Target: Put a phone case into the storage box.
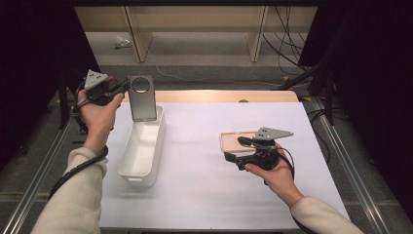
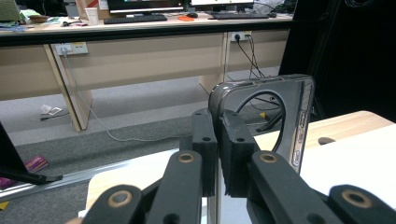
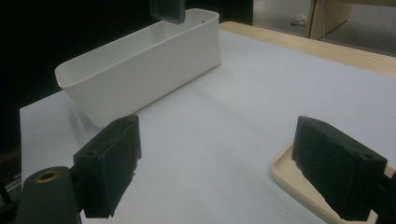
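The person's left forearm comes up along the left side of the table, wrist bent inward, and lifts the left gripper (image 1: 118, 88) above the far end of the white bin (image 1: 144, 146). Its jaws are pressed together on the upper edge of a dark grey phone case (image 1: 142, 98), which hangs upright with its round camera opening at the top and its lower end just above the bin's far rim; in the left gripper view the two black pads (image 2: 205, 140) pinch the case (image 2: 289, 116) edge-on, the ring cutout showing beyond them. The right forearm reaches in from the lower right, and the hand holds the right gripper (image 1: 232, 157) low over the white table cover (image 1: 204, 195), pointing left. Its jaws stand wide apart with nothing between them, as the right gripper view shows, the right-hand pad (image 3: 336, 168) sitting over the near corner of a beige phone case (image 3: 294, 179) that lies flat on the table, though whether they touch cannot be told. The bin, long and narrow, lies lengthwise at the left of the cover, and the part of its inside that shows holds nothing.
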### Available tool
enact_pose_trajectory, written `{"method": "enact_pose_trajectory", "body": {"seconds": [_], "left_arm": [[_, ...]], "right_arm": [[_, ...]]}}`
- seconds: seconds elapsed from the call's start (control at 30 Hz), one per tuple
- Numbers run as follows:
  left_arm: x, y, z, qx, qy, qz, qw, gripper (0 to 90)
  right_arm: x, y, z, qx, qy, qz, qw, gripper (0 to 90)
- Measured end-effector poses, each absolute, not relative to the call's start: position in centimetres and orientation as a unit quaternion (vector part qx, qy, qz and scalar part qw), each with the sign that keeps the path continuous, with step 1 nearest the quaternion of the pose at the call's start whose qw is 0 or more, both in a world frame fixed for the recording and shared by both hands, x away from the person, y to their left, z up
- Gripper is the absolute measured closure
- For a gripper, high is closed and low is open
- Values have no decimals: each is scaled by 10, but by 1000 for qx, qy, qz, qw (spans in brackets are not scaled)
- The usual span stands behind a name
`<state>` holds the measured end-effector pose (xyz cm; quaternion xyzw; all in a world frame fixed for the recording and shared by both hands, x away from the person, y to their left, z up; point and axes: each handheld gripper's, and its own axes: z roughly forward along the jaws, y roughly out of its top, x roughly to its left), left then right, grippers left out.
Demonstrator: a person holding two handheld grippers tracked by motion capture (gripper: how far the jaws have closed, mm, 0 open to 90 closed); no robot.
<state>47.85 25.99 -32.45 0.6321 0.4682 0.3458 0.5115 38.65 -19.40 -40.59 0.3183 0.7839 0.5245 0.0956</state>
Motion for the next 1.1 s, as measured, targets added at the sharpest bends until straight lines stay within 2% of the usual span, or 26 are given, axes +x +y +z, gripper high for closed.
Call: {"method": "enact_pose_trajectory", "body": {"seconds": [1.1], "left_arm": [[504,259,-347,638,489,329,496,848]], "right_arm": [[385,-200,-406,320,783,526,94,167]]}}
